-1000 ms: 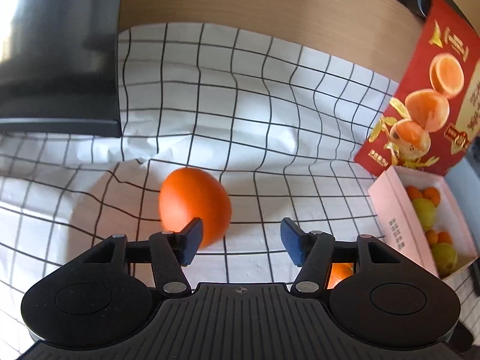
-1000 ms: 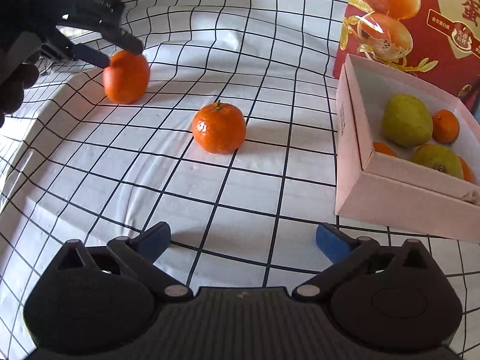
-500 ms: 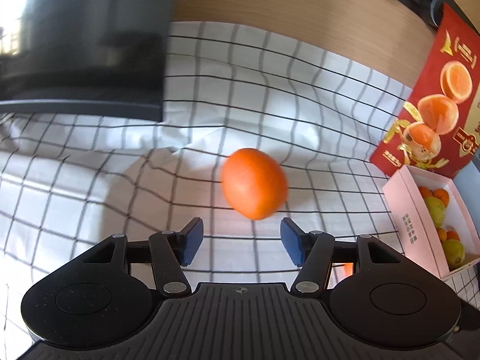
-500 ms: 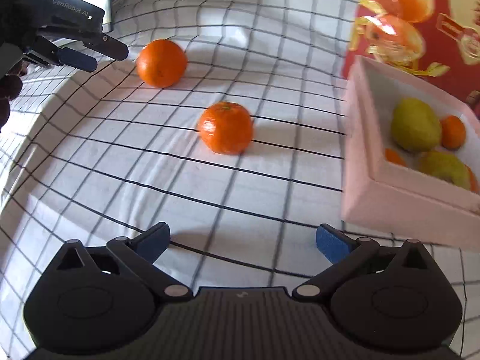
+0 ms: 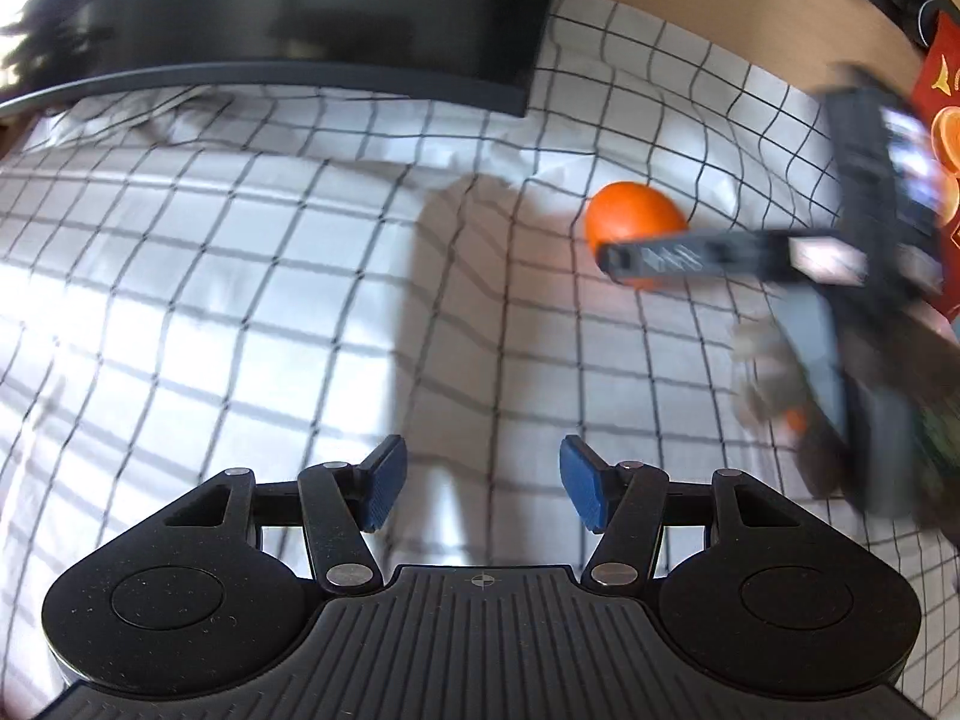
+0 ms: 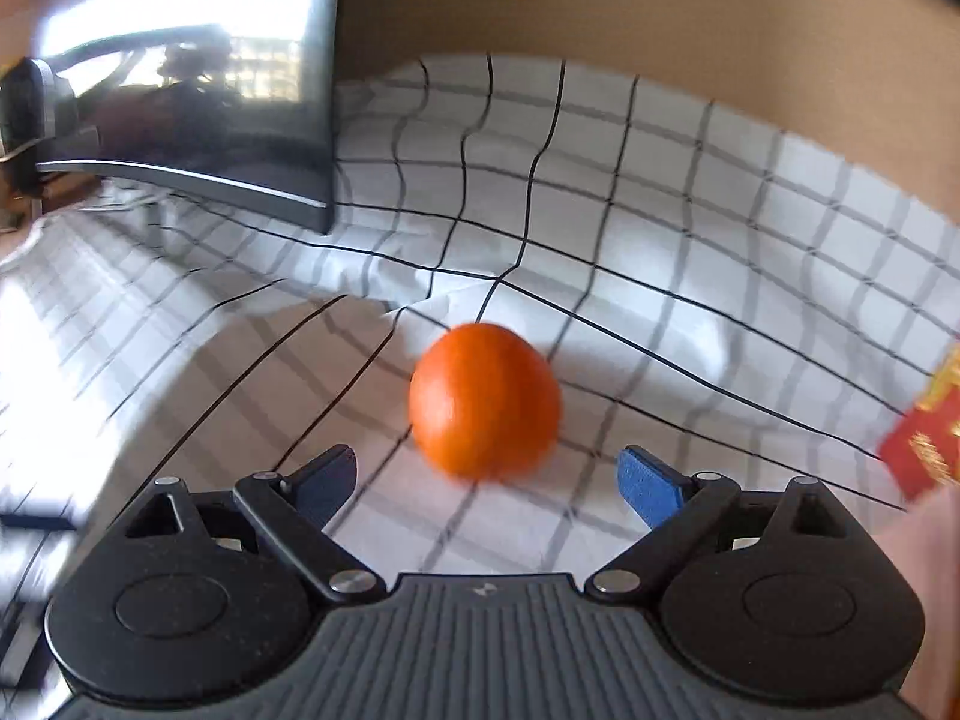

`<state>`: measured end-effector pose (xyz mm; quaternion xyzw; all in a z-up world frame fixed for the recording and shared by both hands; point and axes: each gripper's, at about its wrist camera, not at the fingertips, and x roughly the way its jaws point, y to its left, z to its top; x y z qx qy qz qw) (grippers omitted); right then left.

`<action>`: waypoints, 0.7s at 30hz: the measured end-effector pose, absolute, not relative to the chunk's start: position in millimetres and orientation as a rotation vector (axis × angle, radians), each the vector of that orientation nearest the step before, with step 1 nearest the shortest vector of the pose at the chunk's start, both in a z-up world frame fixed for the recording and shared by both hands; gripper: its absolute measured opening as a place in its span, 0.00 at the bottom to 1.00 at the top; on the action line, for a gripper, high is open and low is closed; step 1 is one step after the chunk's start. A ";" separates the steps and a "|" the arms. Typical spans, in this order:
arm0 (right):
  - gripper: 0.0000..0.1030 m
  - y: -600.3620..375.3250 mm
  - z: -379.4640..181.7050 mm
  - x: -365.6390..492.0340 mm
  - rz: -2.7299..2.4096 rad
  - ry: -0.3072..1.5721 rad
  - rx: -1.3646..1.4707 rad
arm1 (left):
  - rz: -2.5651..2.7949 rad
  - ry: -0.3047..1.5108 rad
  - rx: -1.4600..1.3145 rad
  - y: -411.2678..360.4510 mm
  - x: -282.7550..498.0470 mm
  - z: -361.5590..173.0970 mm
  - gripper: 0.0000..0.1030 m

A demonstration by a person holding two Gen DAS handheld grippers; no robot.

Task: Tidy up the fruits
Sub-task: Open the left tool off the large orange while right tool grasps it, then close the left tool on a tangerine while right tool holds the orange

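Note:
An orange (image 6: 485, 399) lies on the white checked cloth (image 6: 660, 240). My right gripper (image 6: 487, 477) is open, and the orange sits just ahead of its blue pads, between the jaw lines. In the left wrist view the same orange (image 5: 630, 213) lies far right, partly behind a finger of my right gripper (image 5: 696, 255). My left gripper (image 5: 483, 483) is open and empty over bare cloth, well left of the orange. The pink fruit box is out of view.
A dark monitor (image 5: 300, 6) stands at the back left on the cloth and shows in the right wrist view (image 6: 180, 90). A red printed box (image 6: 927, 444) is at the right edge. A wooden surface (image 6: 600, 6) lies behind the cloth.
My right gripper has moved forward and left, past the nearer orange, up to the far orange. My left gripper has swung left, away from that orange. Both stayed open.

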<state>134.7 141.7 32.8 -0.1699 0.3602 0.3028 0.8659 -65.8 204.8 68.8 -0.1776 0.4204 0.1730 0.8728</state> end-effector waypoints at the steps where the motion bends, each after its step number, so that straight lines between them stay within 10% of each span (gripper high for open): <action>1: 0.92 150.9 25.4 145.2 0.618 0.776 -0.365 | 0.368 0.877 -0.378 206.4 -71.8 69.7 0.60; 7: 0.91 175.9 -0.4 167.6 0.599 0.851 -0.399 | 0.410 0.865 -0.404 215.2 -96.7 72.8 0.60; 9: 0.69 178.1 3.4 165.8 0.583 0.829 -0.414 | 0.415 0.865 -0.408 216.5 -99.5 71.8 0.60; 21: 0.69 67.1 41.2 56.6 0.768 0.829 -0.389 | 0.194 0.865 -0.371 180.8 -76.5 49.8 0.59</action>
